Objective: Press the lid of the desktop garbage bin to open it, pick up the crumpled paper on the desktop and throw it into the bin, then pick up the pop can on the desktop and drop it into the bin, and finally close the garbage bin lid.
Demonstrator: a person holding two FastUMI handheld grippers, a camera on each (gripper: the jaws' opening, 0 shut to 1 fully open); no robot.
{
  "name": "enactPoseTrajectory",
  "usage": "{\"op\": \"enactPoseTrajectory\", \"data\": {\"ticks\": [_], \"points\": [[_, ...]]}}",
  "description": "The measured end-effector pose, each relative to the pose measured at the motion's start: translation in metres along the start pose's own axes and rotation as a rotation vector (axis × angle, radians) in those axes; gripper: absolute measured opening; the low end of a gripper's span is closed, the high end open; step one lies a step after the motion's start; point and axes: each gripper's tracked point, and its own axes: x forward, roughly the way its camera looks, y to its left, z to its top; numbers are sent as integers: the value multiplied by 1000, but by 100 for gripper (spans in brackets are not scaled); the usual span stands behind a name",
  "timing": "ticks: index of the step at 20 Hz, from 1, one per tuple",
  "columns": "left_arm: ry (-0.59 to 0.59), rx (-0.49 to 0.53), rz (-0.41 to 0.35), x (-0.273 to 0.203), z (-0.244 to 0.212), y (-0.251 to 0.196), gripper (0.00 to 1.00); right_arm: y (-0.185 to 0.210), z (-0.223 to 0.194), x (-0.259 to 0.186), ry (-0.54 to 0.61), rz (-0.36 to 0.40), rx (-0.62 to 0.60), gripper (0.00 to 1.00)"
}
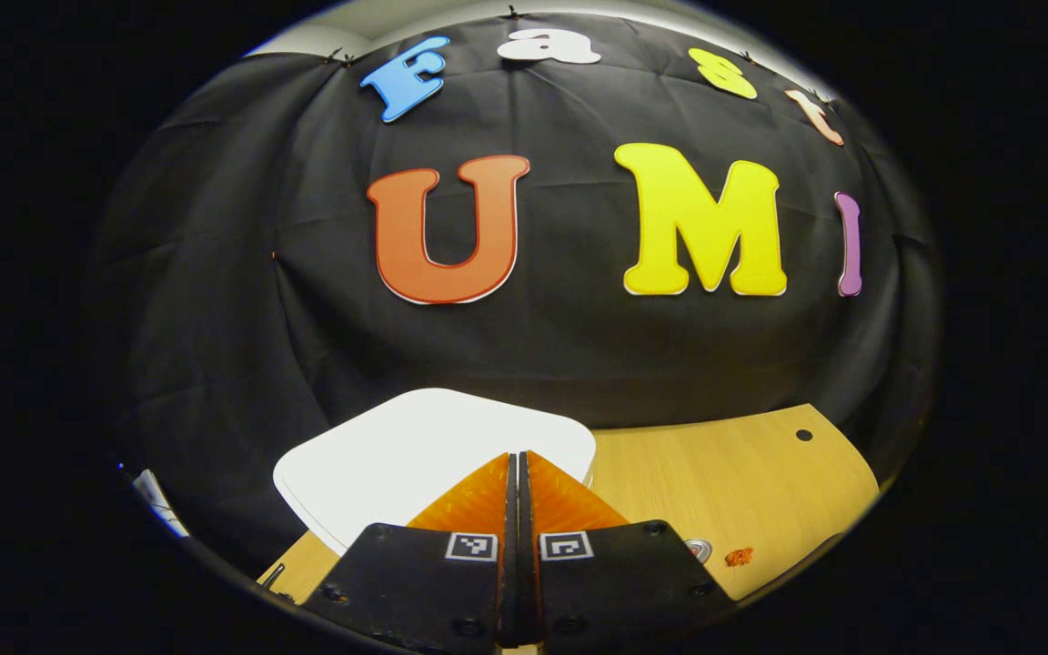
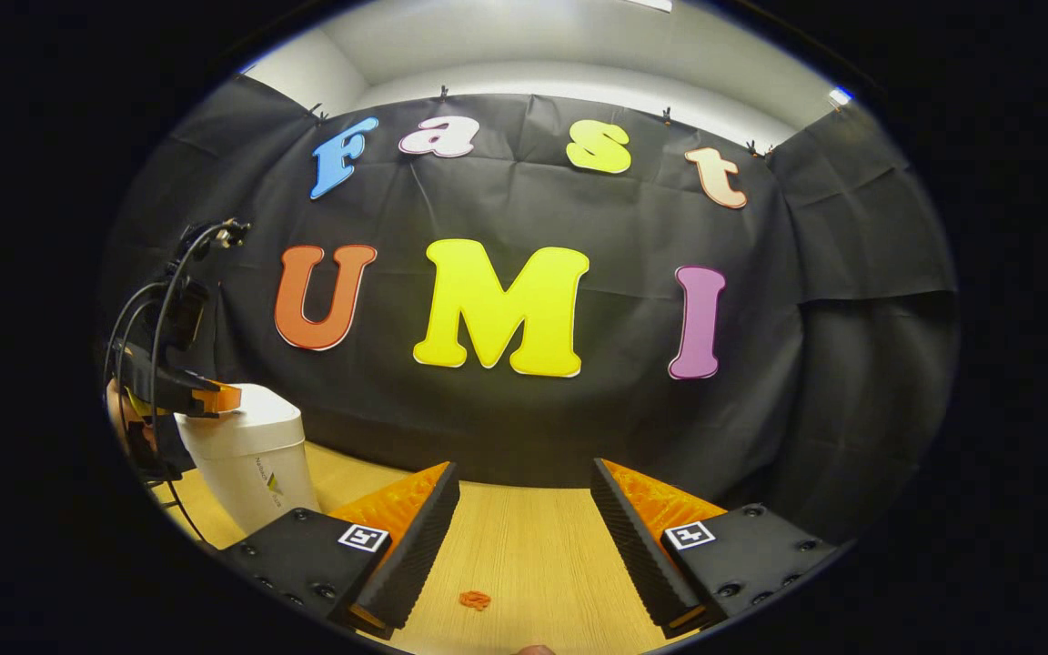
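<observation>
The white desktop bin (image 2: pixel 251 464) stands on the wooden table at the left of the right gripper view, its lid (image 1: pixel 397 455) down. My left gripper (image 1: pixel 518 455) is shut with nothing between its fingers, and its tips hover over the lid's near part. Seen from the right gripper view, the left gripper (image 2: pixel 217 398) sits at the lid's left edge; I cannot tell whether it touches. A round metal can top (image 1: pixel 699 549) peeks out beside the left gripper's body. My right gripper (image 2: pixel 524 468) is open and holds nothing, low over the bare table.
A small orange scrap (image 2: pixel 475 599) lies on the wooden table (image 2: pixel 533 546) between the right fingers; the same scrap (image 1: pixel 740 556) lies near the can top. A dark hole (image 1: pixel 803 435) marks the tabletop. The black cloth wall stands close behind the bin.
</observation>
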Motion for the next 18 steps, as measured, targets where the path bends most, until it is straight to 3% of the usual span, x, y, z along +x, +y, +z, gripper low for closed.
{"op": "enactPoseTrajectory", "data": {"ticks": [7, 12, 18], "points": [[67, 35, -9, 0, -12, -1, 3, 15, 2, -1, -6, 33, -4, 94], [36, 46, -4, -3, 0, -2, 3, 15, 10, -8, -33, 43, -9, 94], [-169, 27, 45, -29, 54, 8, 3, 4, 11, -15, -29, 13, -4, 94]]}}
